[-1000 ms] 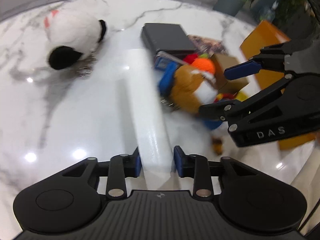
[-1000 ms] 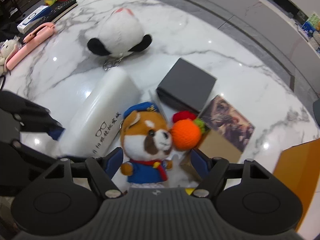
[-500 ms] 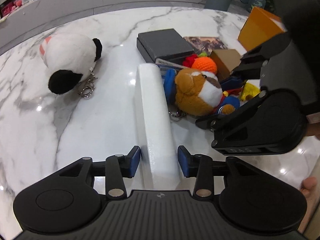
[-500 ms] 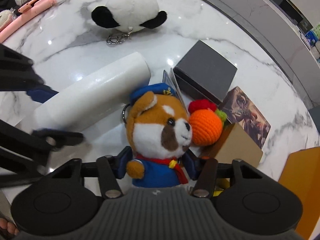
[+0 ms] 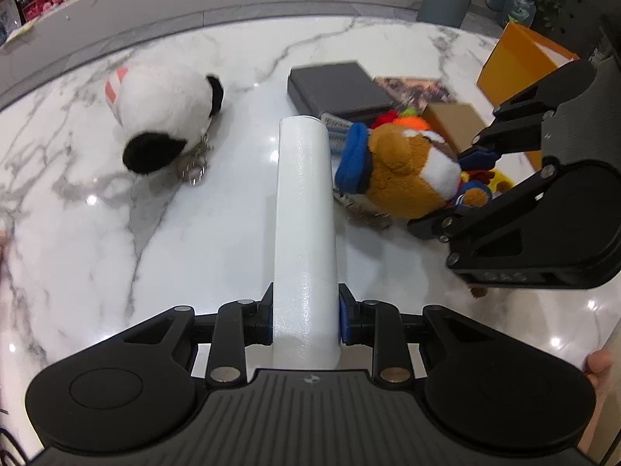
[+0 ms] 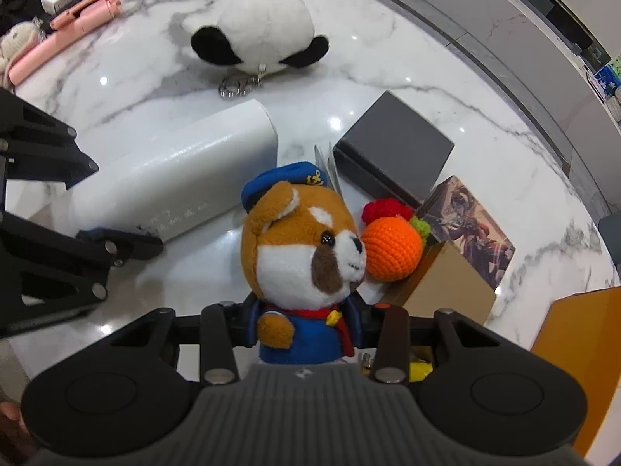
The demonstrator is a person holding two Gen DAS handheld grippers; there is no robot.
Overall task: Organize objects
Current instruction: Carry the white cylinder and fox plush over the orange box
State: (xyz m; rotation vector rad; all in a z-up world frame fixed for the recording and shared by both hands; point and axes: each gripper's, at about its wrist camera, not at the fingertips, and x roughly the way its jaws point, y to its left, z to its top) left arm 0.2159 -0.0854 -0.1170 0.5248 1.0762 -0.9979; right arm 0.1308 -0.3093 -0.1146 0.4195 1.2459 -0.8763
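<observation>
A long white glasses case [image 5: 304, 209] lies on the marble table, pointing away from me. My left gripper [image 5: 305, 316] holds its near end, the jaws closing with both pads pressed on its sides. A brown and white plush dog [image 6: 306, 248] in a blue cap and blue suit sits just right of the case. My right gripper [image 6: 306, 322] grips the blue body, its jaws closing tight on it. In the left wrist view the plush dog [image 5: 403, 171] shows with the right gripper's fingers [image 5: 475, 155] around it.
A panda plush [image 5: 167, 116] with a keyring lies at the far left. Behind the dog are a dark grey box [image 6: 392, 151], an orange crochet ball [image 6: 392, 248], a cardboard box [image 6: 446, 291] and a picture card [image 6: 473, 217]. An orange box [image 5: 520, 66] stands far right.
The right jaws went from wide apart around the plush dog to pressed on its body. The left jaws eased slightly off the white case, then pressed on it again.
</observation>
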